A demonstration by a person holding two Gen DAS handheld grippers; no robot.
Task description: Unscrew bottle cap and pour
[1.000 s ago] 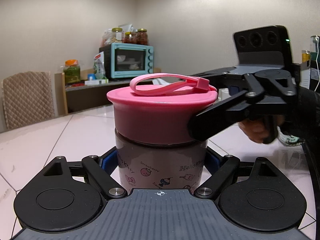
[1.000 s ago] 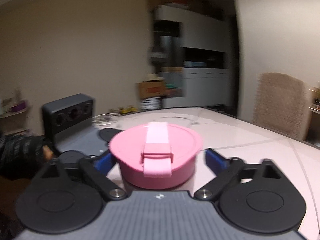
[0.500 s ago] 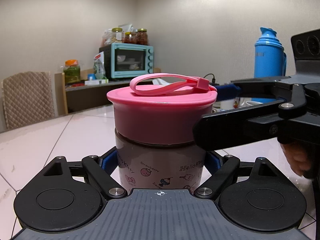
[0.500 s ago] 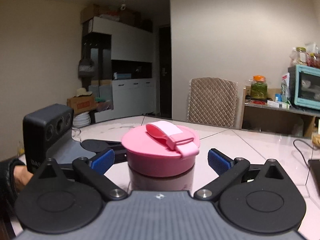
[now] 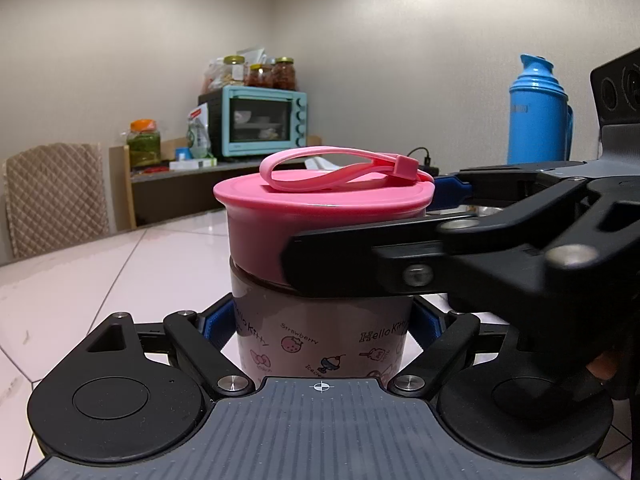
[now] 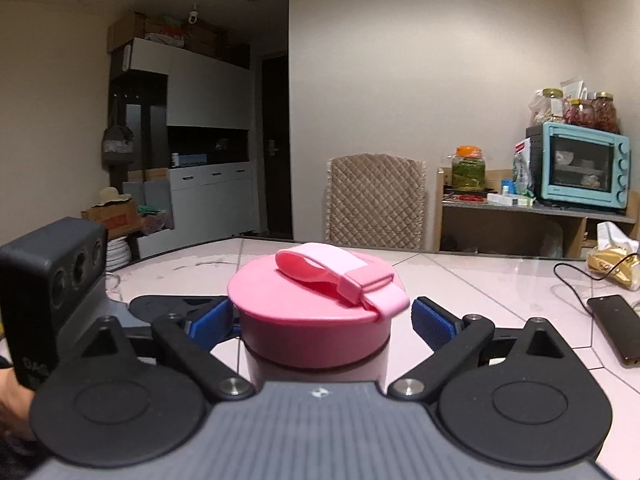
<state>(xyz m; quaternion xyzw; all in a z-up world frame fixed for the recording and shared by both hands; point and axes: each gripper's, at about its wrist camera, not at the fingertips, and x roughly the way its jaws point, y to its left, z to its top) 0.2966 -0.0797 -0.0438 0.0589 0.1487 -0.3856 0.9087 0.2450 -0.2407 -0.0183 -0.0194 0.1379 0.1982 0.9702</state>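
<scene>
A pale tiled table (image 6: 500,280) filled the foreground; behind the bottle (image 5: 320,340) stood a quilted chair (image 6: 376,200), a shelf with a teal oven (image 6: 580,168) and jars, a white cabinet (image 6: 208,120) further left, and a blue thermos (image 5: 538,116) to the bottle's right; a phone (image 6: 616,328) lay on the table right of it. The bottle stood upright on the table, the left gripper (image 5: 320,320) clamped on its printed body below the pink cap (image 5: 320,208); the right gripper (image 6: 322,316) straddled the cap, its jaws closing, the left blue pad touching the cap and the right pad just beside it.
</scene>
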